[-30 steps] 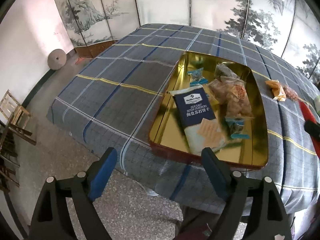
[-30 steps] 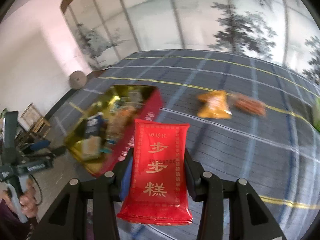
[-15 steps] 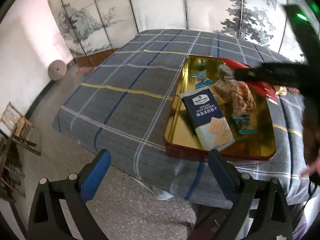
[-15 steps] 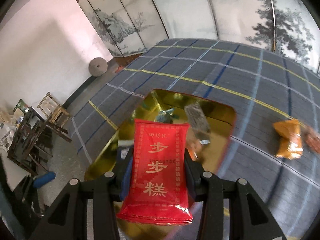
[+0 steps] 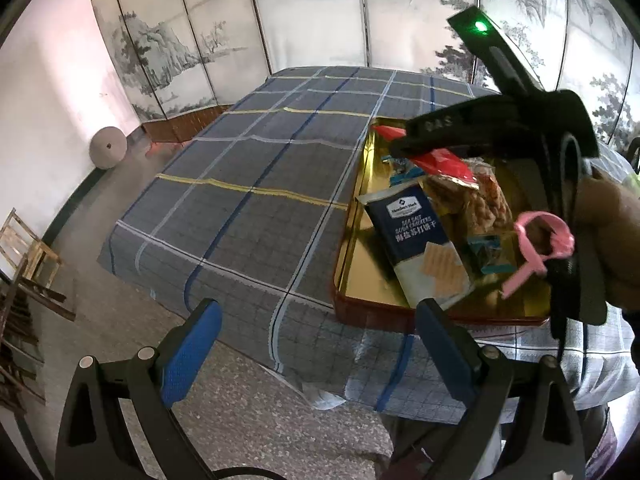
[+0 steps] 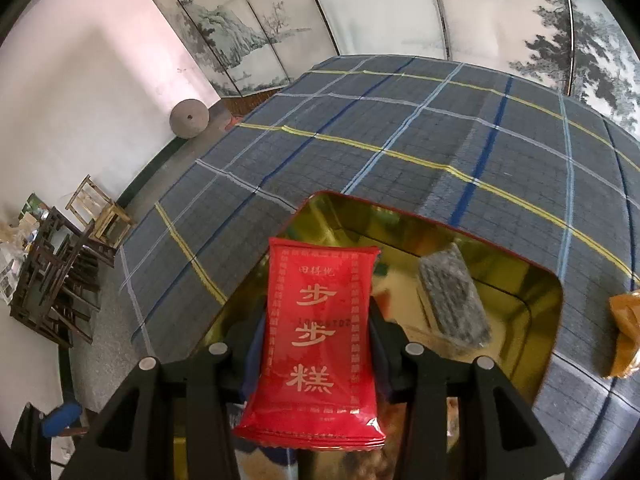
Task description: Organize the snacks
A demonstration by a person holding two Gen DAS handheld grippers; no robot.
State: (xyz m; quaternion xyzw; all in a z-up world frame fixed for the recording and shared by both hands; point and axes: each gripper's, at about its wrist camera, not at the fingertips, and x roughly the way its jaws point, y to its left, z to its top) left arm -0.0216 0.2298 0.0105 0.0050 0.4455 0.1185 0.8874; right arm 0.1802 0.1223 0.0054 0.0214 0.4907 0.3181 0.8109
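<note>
Item 1: red packet (image 6: 318, 344), clamped upright between the pads of your right gripper (image 6: 316, 354), hanging over the gold tin tray (image 6: 536, 300). Glossy foil, flat pillow shape, crimped ends, gold border; 3 large gold characters read 步步糕, with smaller characters above them.

Item 2: your left gripper (image 5: 316, 344), jaws wide and just finished opening, nothing between the blue pads (image 5: 188, 354). It hovers off the near edge of the table, short of the tray's red outer wall.

Item 3: tray contents. A navy and white cracker pack (image 5: 420, 240), flat and glossy, labelled "Member's Mark" and "SEA SALT SODA CRACKERS", lies nearest your left gripper. Beside it sits a clear bag of brown snacks (image 5: 486, 200) and small teal-wrapped pieces (image 5: 490, 254). A dark speckled bar in clear wrap (image 6: 454, 300) lies at the far end.

Item 4: orange pouch (image 6: 624, 332), on the checked cloth (image 5: 256, 184) just outside the tray.
</note>
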